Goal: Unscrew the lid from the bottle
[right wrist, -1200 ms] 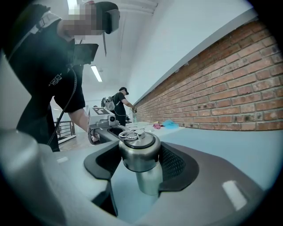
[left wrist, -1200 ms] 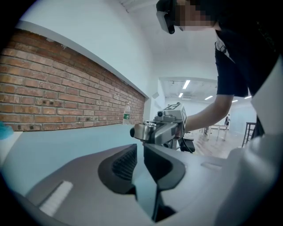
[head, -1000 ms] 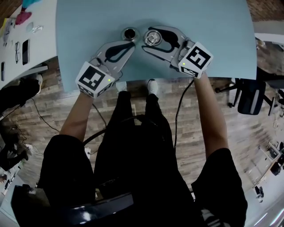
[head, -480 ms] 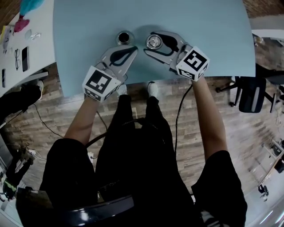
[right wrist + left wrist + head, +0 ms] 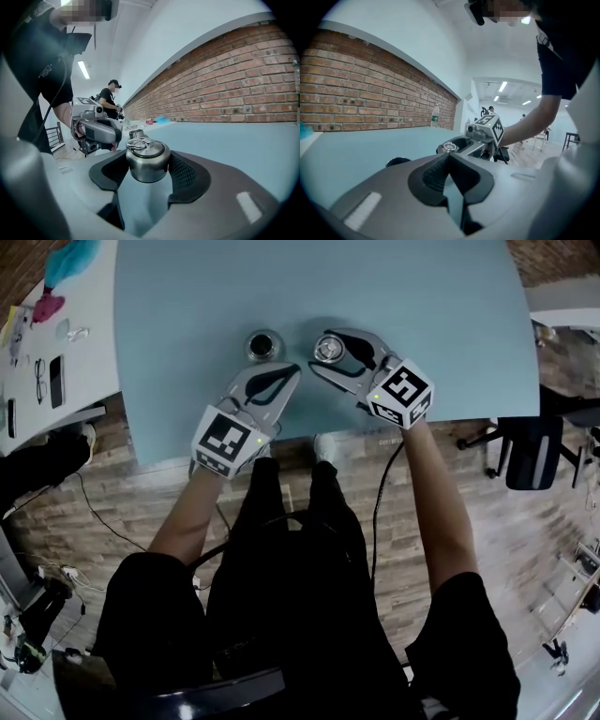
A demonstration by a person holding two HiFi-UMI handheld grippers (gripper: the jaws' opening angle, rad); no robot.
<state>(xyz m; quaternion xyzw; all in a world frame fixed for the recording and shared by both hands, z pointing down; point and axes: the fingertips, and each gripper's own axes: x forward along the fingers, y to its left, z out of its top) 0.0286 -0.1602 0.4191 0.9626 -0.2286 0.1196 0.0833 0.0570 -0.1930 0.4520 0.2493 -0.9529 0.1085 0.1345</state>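
Since a second ago, the left gripper (image 5: 294, 370) has been pulled back from the bottle (image 5: 263, 344) toward the near edge, with its jaws closed tight on nothing. The lid (image 5: 147, 159) is already off and is clamped in the right gripper (image 5: 320, 352), just right of the open bottle left standing on the tabletop (image 5: 422, 296).

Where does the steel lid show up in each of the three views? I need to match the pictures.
Head view: lid at upper centre, gripped in the right tongs, just right of the open bottle.
Left gripper view: lid at centre, right of the dark bottle.
Right gripper view: lid at centre, between the pads, in front of the bottle.
Shared landmark: the bottle, next to the lid in all three.
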